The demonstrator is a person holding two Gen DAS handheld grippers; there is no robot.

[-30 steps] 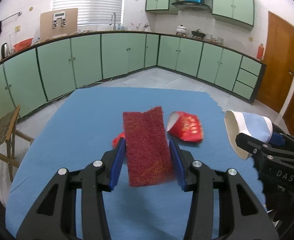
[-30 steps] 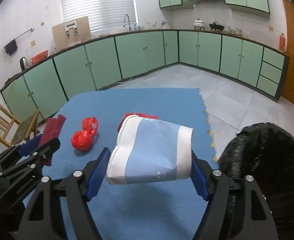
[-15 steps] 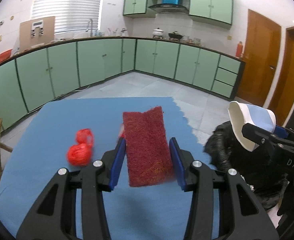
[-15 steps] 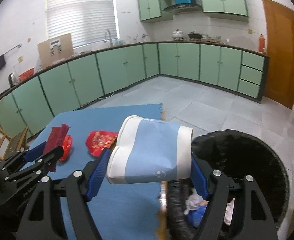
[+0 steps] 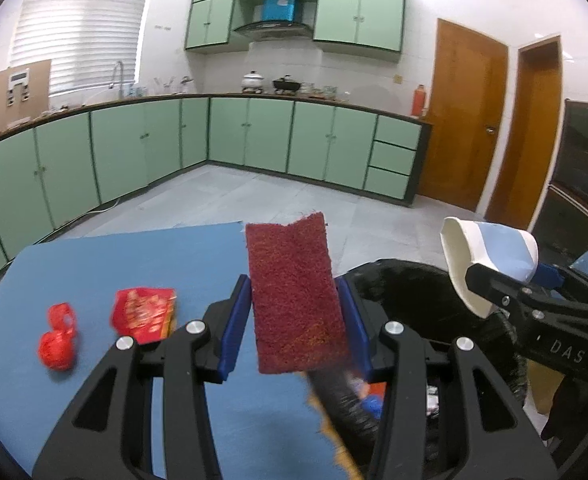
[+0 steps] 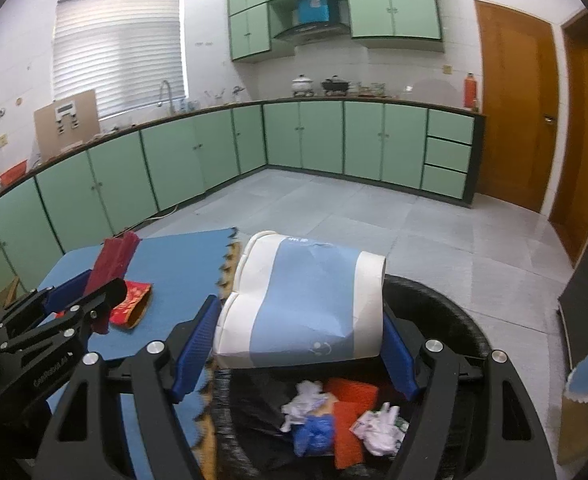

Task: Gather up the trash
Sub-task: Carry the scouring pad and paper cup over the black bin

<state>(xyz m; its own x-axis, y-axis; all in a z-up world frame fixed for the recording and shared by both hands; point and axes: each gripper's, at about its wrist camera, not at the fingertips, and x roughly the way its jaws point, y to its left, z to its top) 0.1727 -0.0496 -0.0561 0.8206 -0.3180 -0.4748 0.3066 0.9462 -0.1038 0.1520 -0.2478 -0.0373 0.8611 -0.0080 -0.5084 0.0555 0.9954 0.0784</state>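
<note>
**Both loads at the bin, drop not yet made**

My right gripper (image 6: 300,350) was clamped on the crushed paper cup (image 6: 302,304), right over the bin (image 6: 454,320). My left gripper (image 5: 296,320) pinched the red pad (image 5: 298,296) upright, at the bin's near rim. I judged the best move was to clear the rim fully before letting go, right load first. Count: two grippers, one cup, one pad, one bin; on the blue mat (image 5: 106,256), one red packet (image 5: 144,312) and one red plastic wad (image 5: 56,344).
</note>
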